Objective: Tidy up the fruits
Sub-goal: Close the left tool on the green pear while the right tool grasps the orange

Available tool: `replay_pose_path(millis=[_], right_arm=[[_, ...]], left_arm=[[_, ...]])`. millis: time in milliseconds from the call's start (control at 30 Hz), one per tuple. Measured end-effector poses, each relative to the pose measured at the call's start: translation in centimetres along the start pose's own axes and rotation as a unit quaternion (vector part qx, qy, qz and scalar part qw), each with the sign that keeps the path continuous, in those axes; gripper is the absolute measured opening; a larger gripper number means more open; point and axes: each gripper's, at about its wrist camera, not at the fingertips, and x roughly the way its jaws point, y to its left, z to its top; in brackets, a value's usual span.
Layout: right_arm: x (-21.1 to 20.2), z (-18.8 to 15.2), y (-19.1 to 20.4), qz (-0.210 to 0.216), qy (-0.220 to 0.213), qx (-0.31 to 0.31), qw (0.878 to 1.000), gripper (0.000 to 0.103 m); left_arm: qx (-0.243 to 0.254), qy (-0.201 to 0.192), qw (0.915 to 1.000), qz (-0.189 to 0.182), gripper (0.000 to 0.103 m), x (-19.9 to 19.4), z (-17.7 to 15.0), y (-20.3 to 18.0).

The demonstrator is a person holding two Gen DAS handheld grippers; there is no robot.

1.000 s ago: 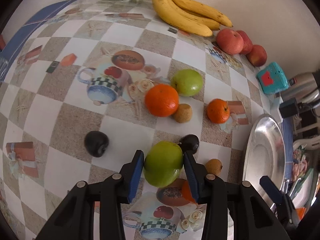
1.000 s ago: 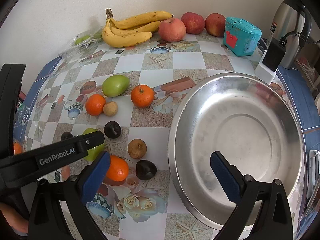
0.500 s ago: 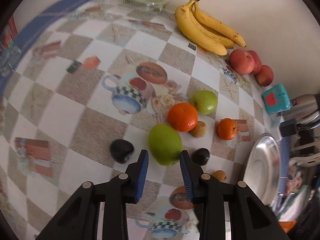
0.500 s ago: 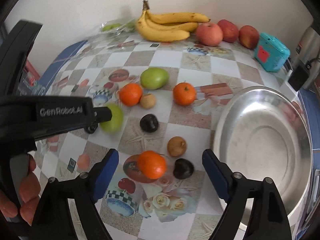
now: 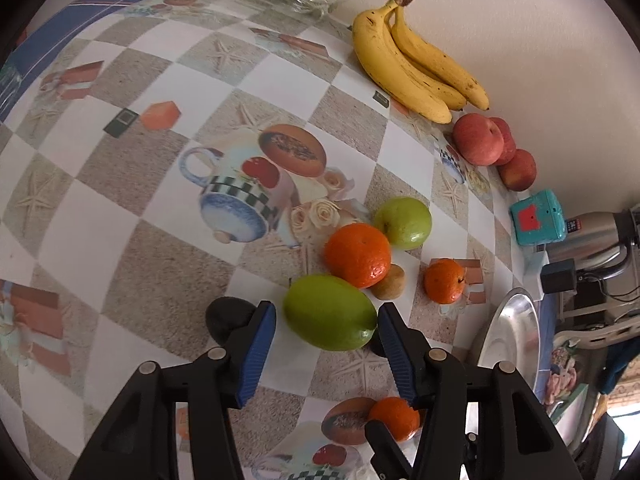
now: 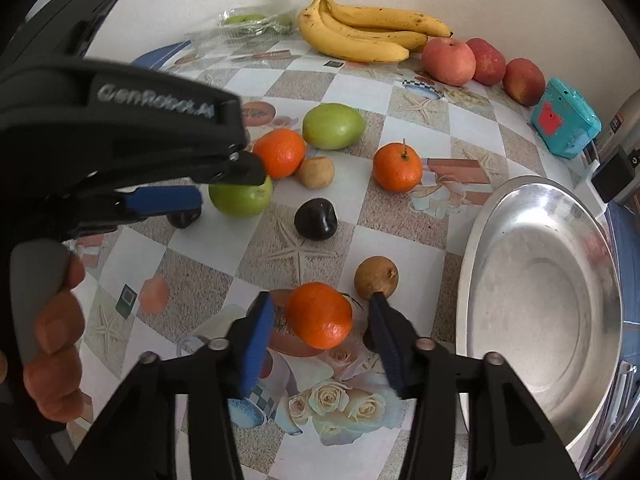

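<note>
"GenRobot.AI" in white letters, blurred, on the black left gripper body, upper left of right wrist view. Nothing else legible.

Both views are taken from the wrists, steeply down and close over the table, forward along the fingers. The left view is aimed toward the bananas and wall; the right is set nearer the bowl. The fruit cluster and bananas are shared.

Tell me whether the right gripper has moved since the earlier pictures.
Yes. The right gripper has shifted left, away from the steel bowl, and its jaws have just been closing around an orange.
</note>
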Motion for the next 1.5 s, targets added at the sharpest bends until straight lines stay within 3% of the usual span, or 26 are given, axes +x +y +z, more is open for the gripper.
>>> replay_pose_path(millis=[200,600,900,1000,1500], right_arm=[[0.2,0.1,-0.2,0.006,0.002,0.002,1.000,0.037],[0.5,-0.1,-0.1,0.005,0.014,0.004,1.000,0.037],[0.6,0.3,-0.7,0.014,0.012,0.017,1.000,0.037],[0.4,0.5,-0.8,0.019,0.006,0.019,1.000,0.037],[-1.7,1.1,-1.1,0.039,-0.030,0.037,0.998,0.037]], left_arm=[[0.024,-0.008,0.9996,0.011,0.057,0.3,0.1,-0.8],[0.087,-0.013,0.9943,0.061,0.065,0.5,0.2,-2.3],[0.120,-0.007,0.9907,0.064,0.067,1.0,-0.4,-3.5],[0.123,-0.011,0.9897,0.072,0.053,0.9,-0.5,-3.6],[0.062,-0.031,0.9954,0.067,0.052,-2.3,0.8,-2.3]])
